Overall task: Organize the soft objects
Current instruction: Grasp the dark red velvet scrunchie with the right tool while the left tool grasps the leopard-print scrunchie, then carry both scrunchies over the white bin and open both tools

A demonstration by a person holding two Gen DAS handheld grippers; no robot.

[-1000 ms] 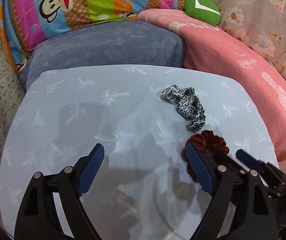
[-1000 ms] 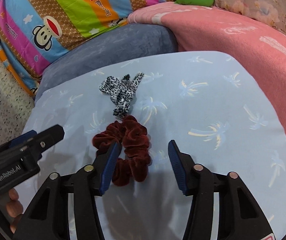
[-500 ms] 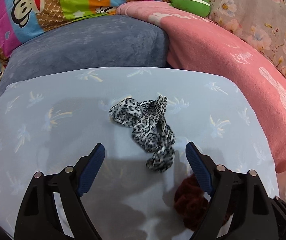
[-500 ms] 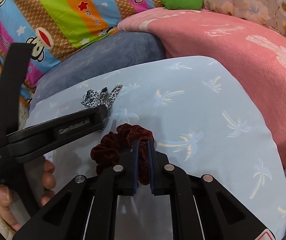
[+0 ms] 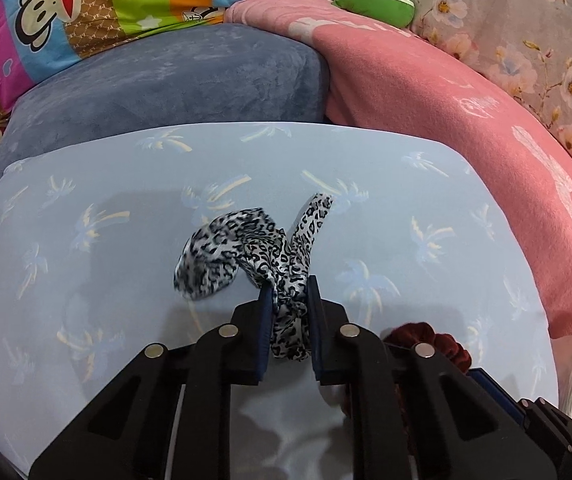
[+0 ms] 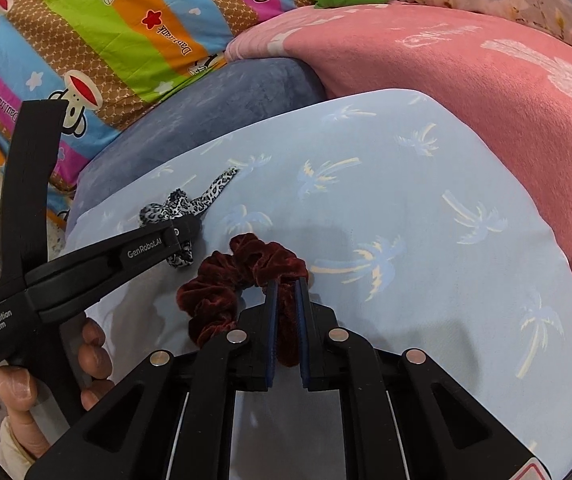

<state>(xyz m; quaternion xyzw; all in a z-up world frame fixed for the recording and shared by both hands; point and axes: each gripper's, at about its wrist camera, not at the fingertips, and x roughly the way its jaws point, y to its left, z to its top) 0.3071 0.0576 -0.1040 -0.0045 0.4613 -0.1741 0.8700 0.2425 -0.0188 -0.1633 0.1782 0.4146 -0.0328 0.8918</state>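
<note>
Left gripper (image 5: 289,300) pinches leopard-print scrunchie (image 5: 245,252) on blue pillow (image 5: 85,280) — right gripper (image 6: 286,304) pinches maroon scrunchie (image 6: 241,276) beside it.

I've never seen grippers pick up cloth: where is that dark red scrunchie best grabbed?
Across one side of its ring, from the near edge. The right gripper pinches the red scrunchie there; the puffy band is narrow enough to fit between the fingers.

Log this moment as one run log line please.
left gripper: shut on leopard scrunchie | right gripper: shut on maroon scrunchie | surface: blue pillow
</note>
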